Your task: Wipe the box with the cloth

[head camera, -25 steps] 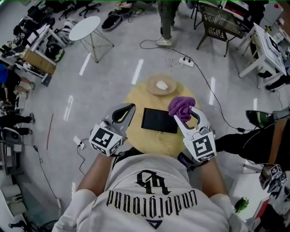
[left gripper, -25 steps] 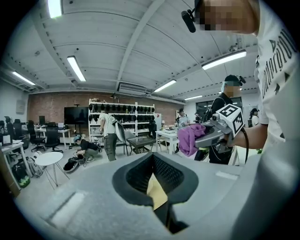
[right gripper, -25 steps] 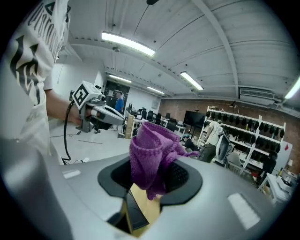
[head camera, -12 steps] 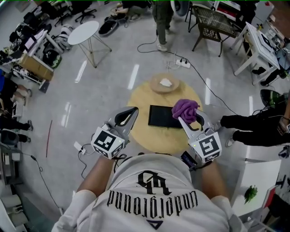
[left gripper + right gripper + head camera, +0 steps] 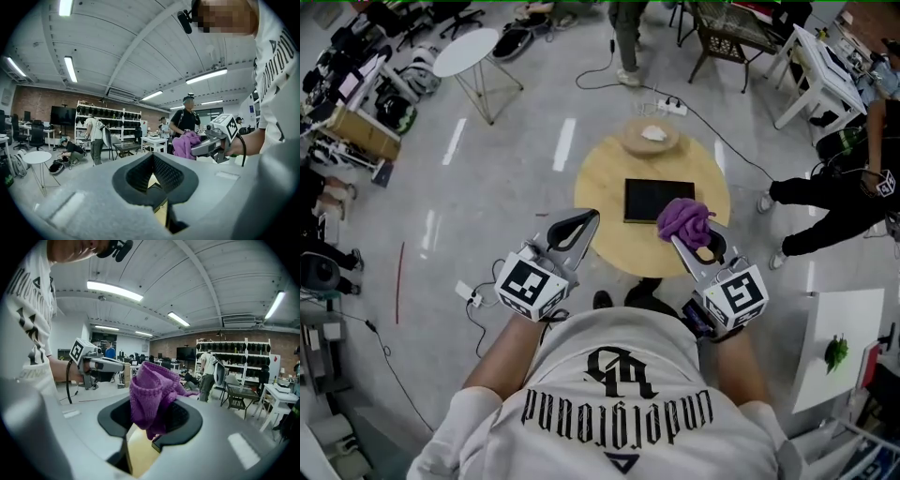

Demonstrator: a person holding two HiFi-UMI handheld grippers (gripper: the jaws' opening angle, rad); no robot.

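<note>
A flat black box (image 5: 659, 200) lies in the middle of a round wooden table (image 5: 605, 187). My right gripper (image 5: 677, 238) hangs over the table's near right edge, shut on a bunched purple cloth (image 5: 682, 219), which hangs just right of the box's near corner. In the right gripper view the cloth (image 5: 153, 398) fills the gap between the jaws. My left gripper (image 5: 587, 221) is shut and holds nothing, at the table's near left edge, apart from the box. In the left gripper view its pads (image 5: 164, 173) meet, and the cloth (image 5: 184, 144) shows at the right.
A shallow wooden dish (image 5: 651, 137) with a white lump sits at the table's far edge. A power strip and cable (image 5: 671, 107) lie on the floor beyond. A small white round table (image 5: 466, 52) stands far left, a white table (image 5: 817, 67) far right. A person (image 5: 830, 202) stands at right.
Both grippers have drawn back from beside the box to the table's near edge, and the table now sits farther off. The cloth stays in the right gripper.
</note>
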